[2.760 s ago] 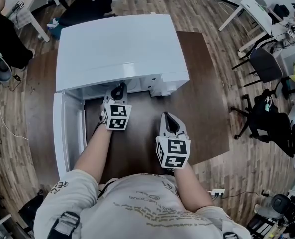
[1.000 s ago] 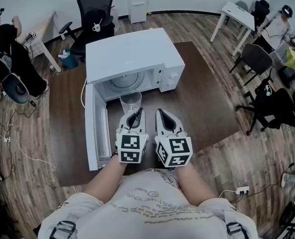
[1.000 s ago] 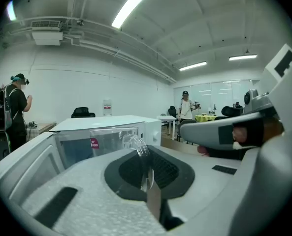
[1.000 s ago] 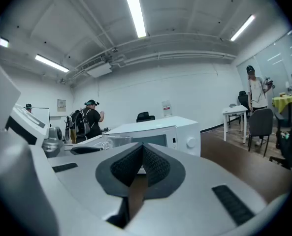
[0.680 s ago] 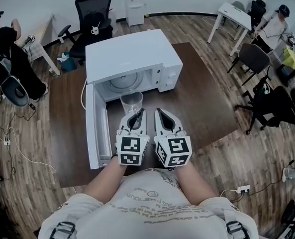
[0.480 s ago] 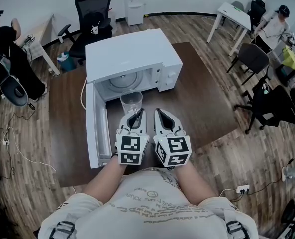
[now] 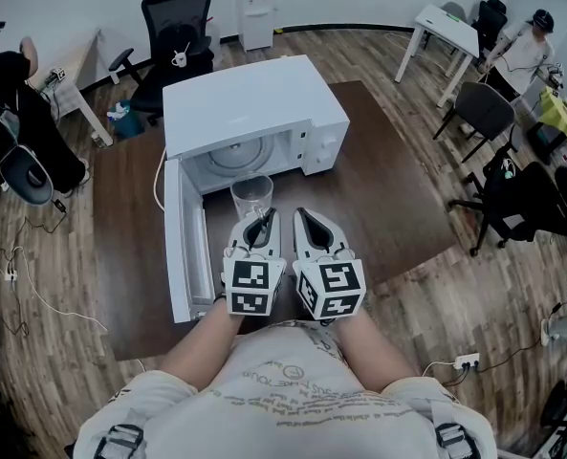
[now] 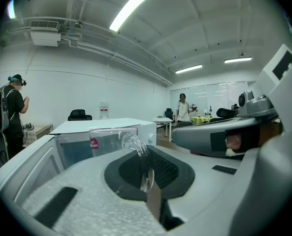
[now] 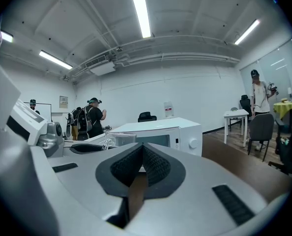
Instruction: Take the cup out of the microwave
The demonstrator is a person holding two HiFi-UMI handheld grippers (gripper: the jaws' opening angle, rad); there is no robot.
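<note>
In the head view the left hand-held gripper (image 7: 260, 222) is covering the near side of the cup (image 7: 251, 192), so its handle and base are not showing there, and in the left gripper view that gripper's own body is hiding the cup's lower half. The roof of the microwave (image 7: 250, 103) is concealing most of its cavity, and the person's torso (image 7: 283, 390) is cutting off the middle of the near edge of the bench (image 7: 388, 189)

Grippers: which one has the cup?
The left gripper: its jaws are pinched on the handle of the clear cup. The right gripper beside it is shut on nothing.
</note>
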